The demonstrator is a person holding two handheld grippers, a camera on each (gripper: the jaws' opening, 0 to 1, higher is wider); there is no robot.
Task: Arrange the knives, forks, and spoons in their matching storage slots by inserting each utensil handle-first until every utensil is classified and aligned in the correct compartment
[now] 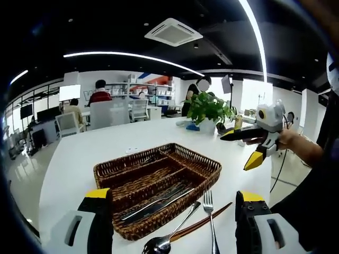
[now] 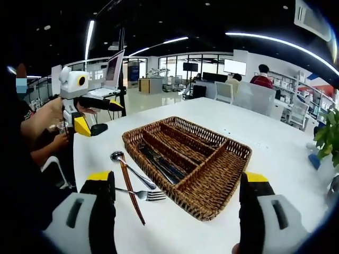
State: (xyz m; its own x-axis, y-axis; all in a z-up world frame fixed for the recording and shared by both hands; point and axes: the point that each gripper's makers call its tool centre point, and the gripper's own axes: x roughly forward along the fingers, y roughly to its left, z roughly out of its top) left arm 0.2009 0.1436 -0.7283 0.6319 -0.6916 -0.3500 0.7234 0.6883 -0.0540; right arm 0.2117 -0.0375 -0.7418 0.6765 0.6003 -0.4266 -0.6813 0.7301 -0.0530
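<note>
A wicker tray (image 1: 211, 165) with several compartments sits on the white table (image 1: 100, 143). Knives (image 1: 157, 204) lie in its long near slot. Beside the tray lie a spoon (image 1: 165, 241), a fork (image 1: 209, 205) and a thin brown stick (image 1: 204, 221). My left gripper (image 1: 174, 194) stands open just above them, holding nothing. My right gripper (image 1: 242, 148) hovers open at the right, held by a hand. In the right gripper view I see the tray (image 2: 239, 146), knives (image 2: 159, 161), spoon (image 2: 119, 156), fork (image 2: 147, 195) and stick (image 2: 132, 194). My right gripper (image 2: 177, 177) is open here; my left gripper (image 2: 99, 116) hovers open at the left.
A potted plant (image 1: 209, 108) stands at the table's far side, also the plant (image 2: 331, 135) at the right edge. A laptop on a stand (image 2: 114, 69) is off the table. People sit on white chairs (image 1: 108, 114) in the background. Bare tabletop (image 2: 275, 137) surrounds the tray.
</note>
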